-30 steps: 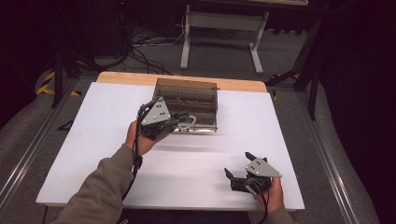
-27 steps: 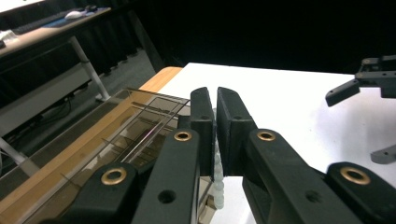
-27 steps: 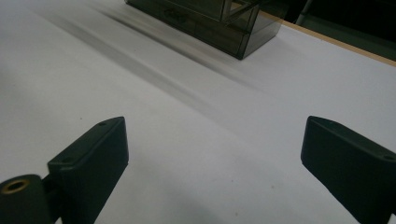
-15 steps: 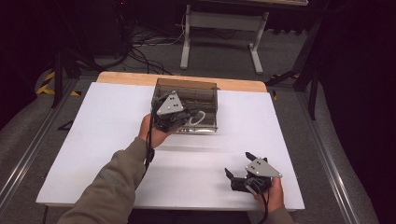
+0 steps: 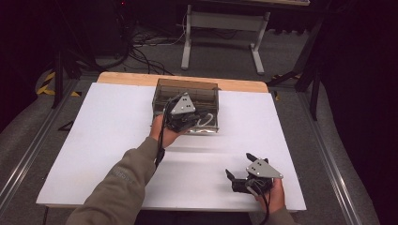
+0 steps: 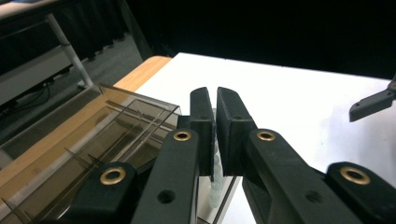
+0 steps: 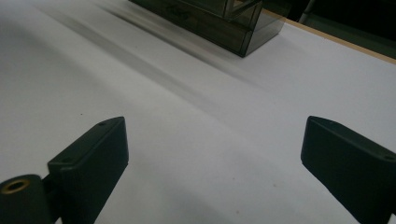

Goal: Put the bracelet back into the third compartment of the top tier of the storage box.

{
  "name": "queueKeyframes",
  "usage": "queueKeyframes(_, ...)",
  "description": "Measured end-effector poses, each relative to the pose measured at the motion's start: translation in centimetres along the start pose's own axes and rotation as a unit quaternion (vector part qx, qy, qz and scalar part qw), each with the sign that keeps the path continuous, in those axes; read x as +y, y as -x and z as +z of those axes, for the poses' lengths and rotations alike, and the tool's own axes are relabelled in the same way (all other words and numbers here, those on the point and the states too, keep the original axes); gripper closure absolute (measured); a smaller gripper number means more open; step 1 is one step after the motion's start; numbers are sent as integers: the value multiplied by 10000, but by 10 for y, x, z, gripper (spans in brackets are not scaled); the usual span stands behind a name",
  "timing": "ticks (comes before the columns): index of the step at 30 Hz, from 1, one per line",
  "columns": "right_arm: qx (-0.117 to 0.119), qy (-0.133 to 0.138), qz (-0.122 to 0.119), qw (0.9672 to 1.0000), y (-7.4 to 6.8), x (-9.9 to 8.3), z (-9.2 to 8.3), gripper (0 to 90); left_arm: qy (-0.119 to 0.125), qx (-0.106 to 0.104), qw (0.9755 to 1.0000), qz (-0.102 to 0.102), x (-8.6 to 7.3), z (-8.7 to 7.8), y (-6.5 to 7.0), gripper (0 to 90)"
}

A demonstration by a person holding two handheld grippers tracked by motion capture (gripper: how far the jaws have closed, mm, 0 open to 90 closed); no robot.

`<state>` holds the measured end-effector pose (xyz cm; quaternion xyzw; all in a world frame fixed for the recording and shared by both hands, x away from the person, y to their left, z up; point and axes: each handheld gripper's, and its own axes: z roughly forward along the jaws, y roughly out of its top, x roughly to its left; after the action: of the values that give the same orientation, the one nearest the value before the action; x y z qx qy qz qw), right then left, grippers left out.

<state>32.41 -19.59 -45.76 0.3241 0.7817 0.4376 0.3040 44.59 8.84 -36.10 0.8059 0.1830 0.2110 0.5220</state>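
Biggest thing here is the white table top (image 5: pixel 94 140), which takes up most of the middle of the high view, with a strip of bare wood edge (image 5: pixel 141 78) along its far side. Sitting just above centre of the frame is a smoky clear plastic organizer box (image 5: pixel 187 89) with divider walls inside, right up against that wood strip. The left gripper (image 5: pixel 199 116) hangs over the box's near right corner, and in the left gripper view its jaws are clenched on a pale beaded strand (image 6: pixel 215 175), pinched between the pads with the rest dangling down beside the box wall. In the high view you can see the same whitish strand (image 5: pixel 206 121) looping inside the box. The right gripper (image 5: pixel 238 169) sits low in the lower right of the frame, well apart from the box, jaws spread wide with nothing between them but bare table.
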Motion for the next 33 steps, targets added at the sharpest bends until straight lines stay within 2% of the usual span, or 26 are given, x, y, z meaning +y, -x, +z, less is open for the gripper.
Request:
queueKeyframes(2, -6, -3, -10, 10000, 0, 0, 0, 84, 13, -17, 10000, -77, -1, 3, 0, 856)
queueKeyframes(5, 3, -17, -15, 10000, -1, 0, 1, 84, -56, 36, 10000, -21, -2, 5, 1, 856)
queueKeyframes(6, 10, -17, -17, 10000, -1, 0, 1, 84, -85, 7, 9999, -69, -2, 7, 2, 855)
queueKeyframes(7, 17, -11, -27, 10000, -1, 0, 0, 85, -130, 121, 9998, 44, -2, 7, 1, 855)
queueKeyframes(8, 11, -8, -27, 10000, -1, 0, 0, 84, -119, 31, 9999, -76, -3, 8, 2, 855)
queueKeyframes(10, 9, -19, -20, 10000, -1, 0, 0, 84, -152, 75, 9998, -90, -4, 9, 2, 853)
queueKeyframes(13, 17, -26, -28, 10000, -1, 0, 0, 84, -223, 284, 9993, 118, -4, 10, 0, 848)
queueKeyframes(14, 17, -26, -28, 10000, -1, 0, 0, 84, -223, 284, 9993, 118, -4, 10, 0, 848)
queueKeyframes(16, 23, -30, -19, 10000, -1, -1, 1, 84, -235, 240, 9994, -31, -6, 12, 3, 847)
queueKeyframes(17, 22, -32, -23, 10000, -1, -1, 1, 84, -272, 286, 9992, 59, -6, 13, 2, 847)
queueKeyframes(18, 26, -33, -22, 10000, -1, -1, 1, 84, -272, 286, 9992, 59, -6, 13, 2, 847)
queueKeyframes(19, 28, -34, -17, 10000, -1, -1, 1, 84, -263, 201, 9994, -62, -6, 14, 3, 847)
queueKeyframes(21, 26, -40, -5, 10000, -1, -1, 1, 84, -330, 317, 9989, 78, -7, 15, 1, 846)
queueKeyframes(25, 24, -46, 7, 10000, 0, -1, 1, 84, -352, 330, 9988, 18, -8, 18, 1, 843)
queueKeyframes(28, 28, -49, 5, 10000, 0, -1, 1, 84, -374, 433, 9983, 65, -8, 19, 0, 838)
queueKeyframes(32, 31, -59, -4, 10000, 0, -2, 1, 84, -396, 452, 9982, 47, -9, 20, -2, 833)
queueKeyframes(33, 35, -54, 3, 10000, 0, -2, 1, 84, -396, 440, 9982, -15, -10, 21, -1, 833)
